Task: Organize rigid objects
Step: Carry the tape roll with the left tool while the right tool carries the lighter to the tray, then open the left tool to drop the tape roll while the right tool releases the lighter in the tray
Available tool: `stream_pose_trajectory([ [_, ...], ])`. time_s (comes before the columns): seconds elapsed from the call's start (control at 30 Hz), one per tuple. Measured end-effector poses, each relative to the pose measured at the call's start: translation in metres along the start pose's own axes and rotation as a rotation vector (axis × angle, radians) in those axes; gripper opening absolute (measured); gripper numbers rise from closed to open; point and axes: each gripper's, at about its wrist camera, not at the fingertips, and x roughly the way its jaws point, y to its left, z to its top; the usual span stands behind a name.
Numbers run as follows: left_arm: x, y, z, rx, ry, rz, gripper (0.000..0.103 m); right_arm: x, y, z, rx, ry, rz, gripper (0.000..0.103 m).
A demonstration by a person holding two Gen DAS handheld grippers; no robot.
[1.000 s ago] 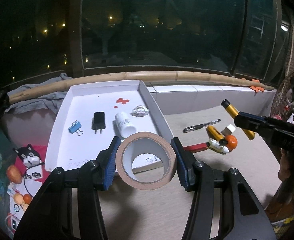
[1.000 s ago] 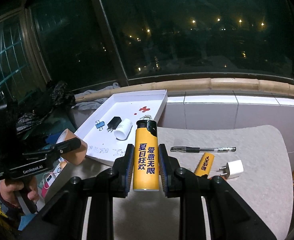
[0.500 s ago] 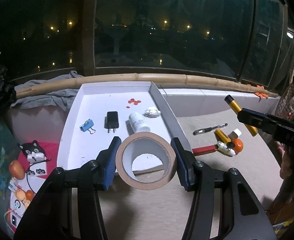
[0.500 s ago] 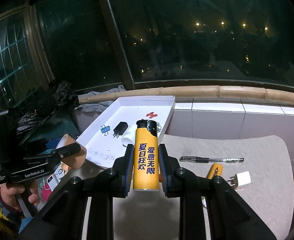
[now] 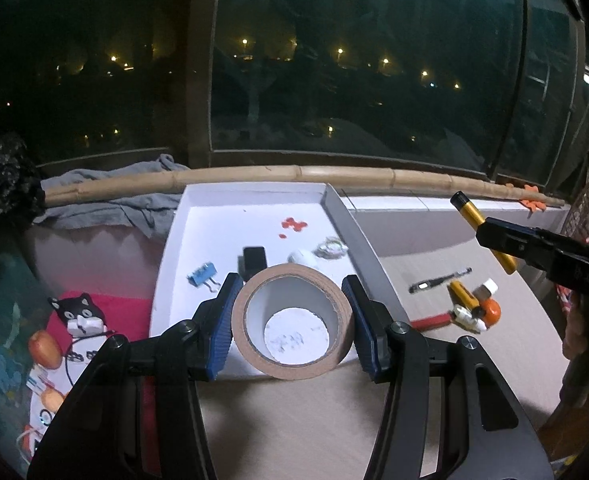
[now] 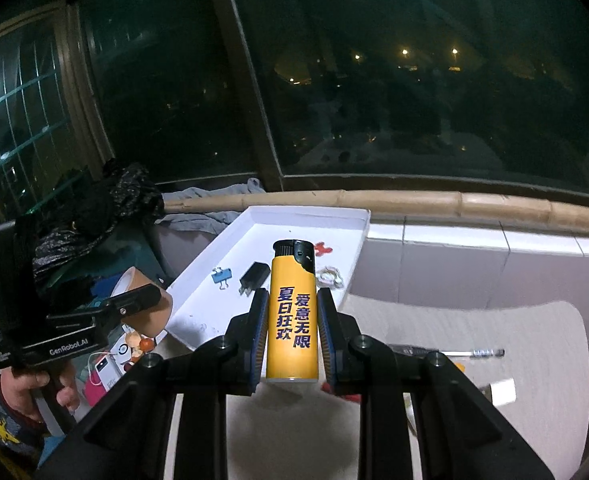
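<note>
Left wrist view: at lower centre the left gripper (image 5: 290, 322) pinches a roll of tape (image 5: 292, 326) by its sides, the core facing the camera, hanging over the near edge of the white tray (image 5: 198, 240), which stretches up and ahead of it. Right wrist view: the right gripper (image 6: 291, 334) is clamped tight on a yellow lighter (image 6: 292, 312), long axis pointing away toward the tray's near right corner. Judging by this, the left hand sits nearer the tray floor; the tape needs only a short forward drop.
</note>
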Motion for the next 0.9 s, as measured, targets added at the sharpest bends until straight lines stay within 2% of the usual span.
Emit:
stream_pose_trajectory([
  [0.5,0.023,0.029,0.044,-0.060,0.015,-0.003,0.051,0.043,0.027,0.037,-0.054,0.028,0.019,0.023],
  [0.63,0.041,0.035,0.058,-0.088,0.034,0.002,0.051,0.060,0.032,0.046,-0.040,0.047,0.028,0.023],
  [0.9,0.091,0.054,0.075,-0.098,0.089,0.072,0.051,0.097,0.027,0.050,0.013,0.099,0.013,0.023],
])
